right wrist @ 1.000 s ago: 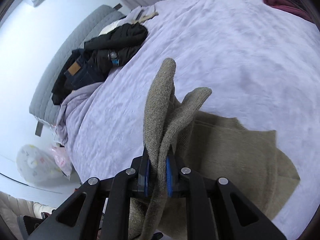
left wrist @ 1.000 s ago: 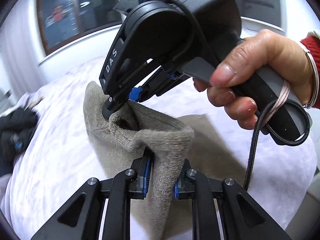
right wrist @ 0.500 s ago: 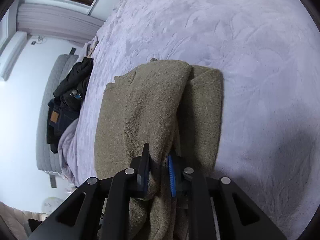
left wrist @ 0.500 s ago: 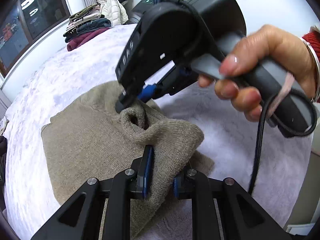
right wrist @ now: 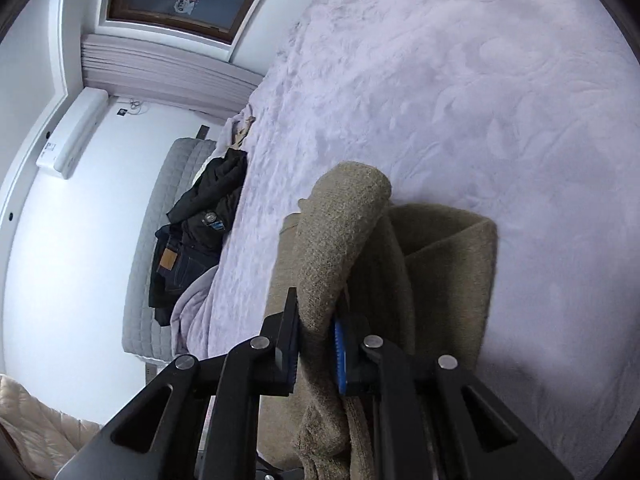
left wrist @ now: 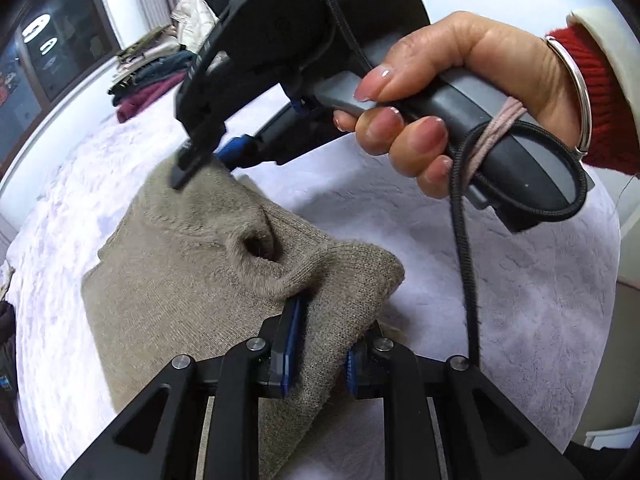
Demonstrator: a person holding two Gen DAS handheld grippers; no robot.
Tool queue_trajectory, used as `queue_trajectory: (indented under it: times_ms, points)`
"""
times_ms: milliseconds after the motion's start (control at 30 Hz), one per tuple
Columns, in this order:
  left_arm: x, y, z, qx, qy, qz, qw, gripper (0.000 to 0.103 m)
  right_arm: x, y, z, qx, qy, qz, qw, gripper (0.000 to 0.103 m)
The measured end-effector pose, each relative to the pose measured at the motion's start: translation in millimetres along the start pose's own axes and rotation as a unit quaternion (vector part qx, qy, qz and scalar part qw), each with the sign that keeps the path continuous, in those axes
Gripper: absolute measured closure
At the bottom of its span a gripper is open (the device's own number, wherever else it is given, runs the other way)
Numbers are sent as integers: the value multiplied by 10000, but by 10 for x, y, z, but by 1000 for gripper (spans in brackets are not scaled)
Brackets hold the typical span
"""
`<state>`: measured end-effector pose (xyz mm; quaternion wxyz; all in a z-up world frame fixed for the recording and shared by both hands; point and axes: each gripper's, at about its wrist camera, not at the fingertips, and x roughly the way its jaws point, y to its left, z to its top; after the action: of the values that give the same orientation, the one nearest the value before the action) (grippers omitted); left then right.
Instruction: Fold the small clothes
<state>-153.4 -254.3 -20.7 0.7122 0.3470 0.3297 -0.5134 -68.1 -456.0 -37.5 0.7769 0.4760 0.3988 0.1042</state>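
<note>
A beige knitted garment (left wrist: 180,280) lies partly folded on the lilac bed cover (left wrist: 500,280). My left gripper (left wrist: 320,344) is shut on a bunched fold of its near edge. In the left wrist view my right gripper (left wrist: 200,160), held by a hand (left wrist: 460,92), pinches the same edge farther away. In the right wrist view the right gripper (right wrist: 316,332) has a rolled fold of the garment (right wrist: 440,264) between its pads; its jaws are closing on it. The cloth hangs slack between the two grips.
A stack of folded clothes (left wrist: 148,84) sits at the bed's far edge below a window. Dark jackets and jeans (right wrist: 200,232) are piled by the grey headboard (right wrist: 160,240). The bed cover (right wrist: 460,80) stretches wide beyond the garment.
Both grippers came down toward the bed with the garment's edge and rolled. The lifted cloth now lies folded over the rest of the garment.
</note>
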Motion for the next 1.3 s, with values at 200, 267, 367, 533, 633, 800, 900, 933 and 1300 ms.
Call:
queue_trajectory:
  times_ms: [200, 267, 367, 533, 633, 800, 900, 933, 1300]
  points:
    - [51, -37, -81, 33, 114, -128, 9998, 84, 96, -525, -146, 552, 62, -741, 9957, 78]
    - [2, -19, -109, 7, 141, -106, 9998, 79, 62, -528, -165, 688, -35, -706, 9951, 73]
    - [-133, 49, -161, -131, 173, -151, 9997, 39, -25, -434, -183, 646, -34, -1016, 9927, 70]
    - [-487, 206, -274, -408, 154, -274, 9987, 35, -357, -198, -380, 679, -253, -1040, 9919, 69]
    - [-635, 413, -327, -756, 169, -162, 9969, 35, -498, -55, -617, 687, -182, -860, 9938, 66]
    - [-605, 971, -399, -1700, 342, 193, 9847, 35, -417, 103, -1017, 308, 221, -1121, 9930, 54]
    - [-413, 1147, -495, -1812, 692, 532, 9796, 35, -311, 118, -1120, 291, 338, -1154, 9923, 93]
    - [-349, 1160, -559, -1787, 817, 642, 9784, 35, -305, 150, -1132, 292, 285, -1178, 9922, 93]
    - [-208, 1132, -1081, -2334, 1265, 555, 9625, 21, -741, -596, -1683, 1797, -348, -1509, 9714, 96]
